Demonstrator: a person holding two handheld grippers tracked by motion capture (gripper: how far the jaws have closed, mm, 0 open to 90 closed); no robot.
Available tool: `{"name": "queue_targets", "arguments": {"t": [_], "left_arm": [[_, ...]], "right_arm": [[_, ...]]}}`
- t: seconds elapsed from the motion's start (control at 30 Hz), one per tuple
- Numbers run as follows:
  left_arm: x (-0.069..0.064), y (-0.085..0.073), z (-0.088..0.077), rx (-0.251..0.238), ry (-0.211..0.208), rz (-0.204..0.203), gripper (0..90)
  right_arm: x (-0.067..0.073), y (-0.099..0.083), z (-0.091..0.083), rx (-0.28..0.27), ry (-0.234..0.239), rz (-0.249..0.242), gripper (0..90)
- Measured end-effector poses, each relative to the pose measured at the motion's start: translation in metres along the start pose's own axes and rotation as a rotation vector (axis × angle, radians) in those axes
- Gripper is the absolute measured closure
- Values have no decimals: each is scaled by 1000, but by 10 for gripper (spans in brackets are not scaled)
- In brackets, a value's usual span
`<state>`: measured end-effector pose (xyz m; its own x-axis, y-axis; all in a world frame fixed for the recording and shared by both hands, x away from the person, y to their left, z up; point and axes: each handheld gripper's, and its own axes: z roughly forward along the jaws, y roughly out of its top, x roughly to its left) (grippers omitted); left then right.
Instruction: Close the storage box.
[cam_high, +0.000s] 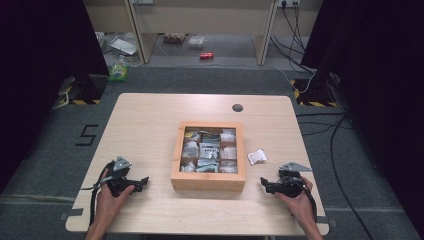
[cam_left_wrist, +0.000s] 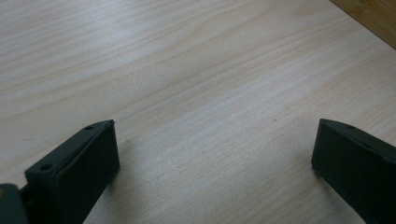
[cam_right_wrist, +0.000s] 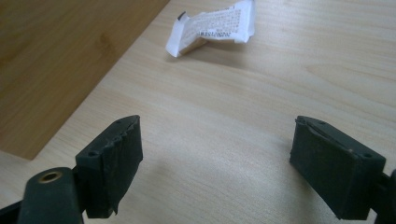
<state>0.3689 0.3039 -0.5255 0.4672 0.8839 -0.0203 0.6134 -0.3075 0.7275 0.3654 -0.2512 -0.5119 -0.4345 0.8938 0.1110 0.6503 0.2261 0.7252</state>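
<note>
— Resting low over the table (cam_high: 150, 115), the left gripper (cam_high: 142, 181) sits to the left of the wooden box (cam_high: 208, 181), held in the person's left hand (cam_high: 111, 195). What of its jaws?

— Spread wide with bare wood between them, as the left gripper view shows; a corner of the box edges in at the top right of that view.

— And on the far side of the box?

— The right gripper (cam_high: 265, 185), in the person's right hand (cam_high: 297, 196), lies just off the box's front right corner. Its jaws stand released, nothing between them.

— Where is the sachet?

— A small white sachet (cam_high: 257, 156) with printed text lies flat on the table just right of the box, apart from its wall. In the right gripper view it sits well ahead of the jaws (cam_right_wrist: 212, 25), beside the box's side wall (cam_right_wrist: 56, 60).

— What is inside the box?

— Compartments packed with pale sachets (cam_high: 209, 150); their print is too small to read.
</note>
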Motion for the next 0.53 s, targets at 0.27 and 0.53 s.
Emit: {"name": "queue_targets", "arguments": {"t": [0.27, 0.53], "left_arm": [[0, 0, 0, 0, 0, 0, 1], [0, 0, 0, 0, 0, 1, 1]], "right_arm": [[-1, -2, 1, -10, -17, -22, 148], [2, -2, 3, 1, -34, -54, 141]]}}
